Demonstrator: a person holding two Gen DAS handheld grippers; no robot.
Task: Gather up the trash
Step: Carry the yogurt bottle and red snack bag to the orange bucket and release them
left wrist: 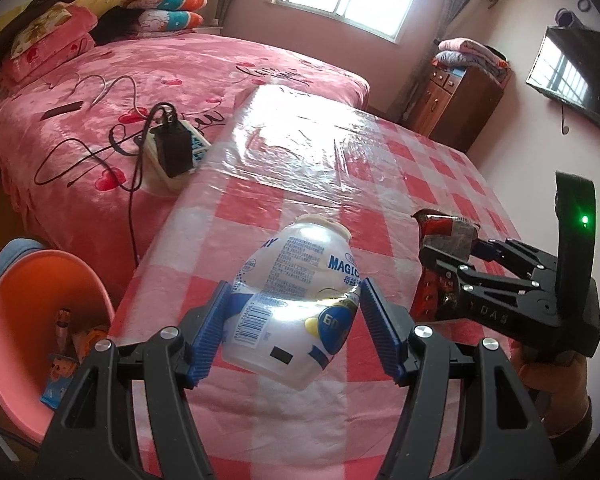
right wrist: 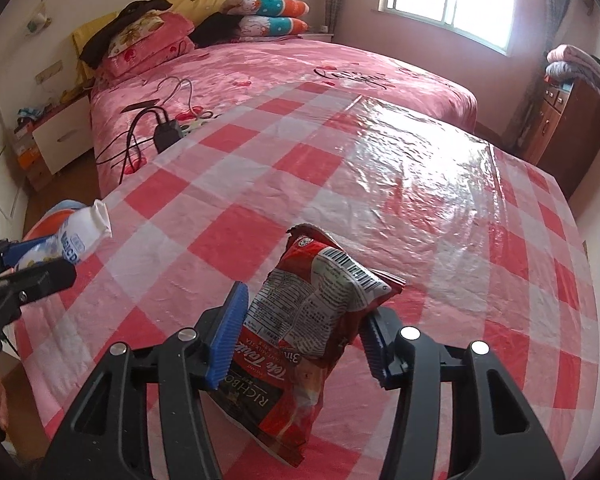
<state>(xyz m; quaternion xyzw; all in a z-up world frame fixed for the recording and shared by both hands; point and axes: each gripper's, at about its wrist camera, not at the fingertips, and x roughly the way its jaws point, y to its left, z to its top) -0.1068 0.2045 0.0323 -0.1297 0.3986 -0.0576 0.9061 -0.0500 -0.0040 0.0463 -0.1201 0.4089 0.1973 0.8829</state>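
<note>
Checked red-and-white plastic covers the worktop (left wrist: 420, 152), which stands against a pink bed (left wrist: 100, 80), and a pink bin (left wrist: 16, 320) with wrappers already in it sits low at its left edge. From the left wrist view, the left hand-held gripper (left wrist: 292, 320) is clenched on a clear, dented plastic bottle (left wrist: 296, 300), lifted clear of the worktop; its slick, squashed wall could slide out from between the blue pads (left wrist: 208, 336) if the carry toward the bin jolts it. From the right wrist view, the right hand-held gripper (right wrist: 300, 336) grasps a red snack packet (right wrist: 300, 328), also off the cloth. The soft film crumples under the pads, so I judge the packet may sag and drop short of the bin, onto the floor or the power strip (left wrist: 180, 148) on the bed.
</note>
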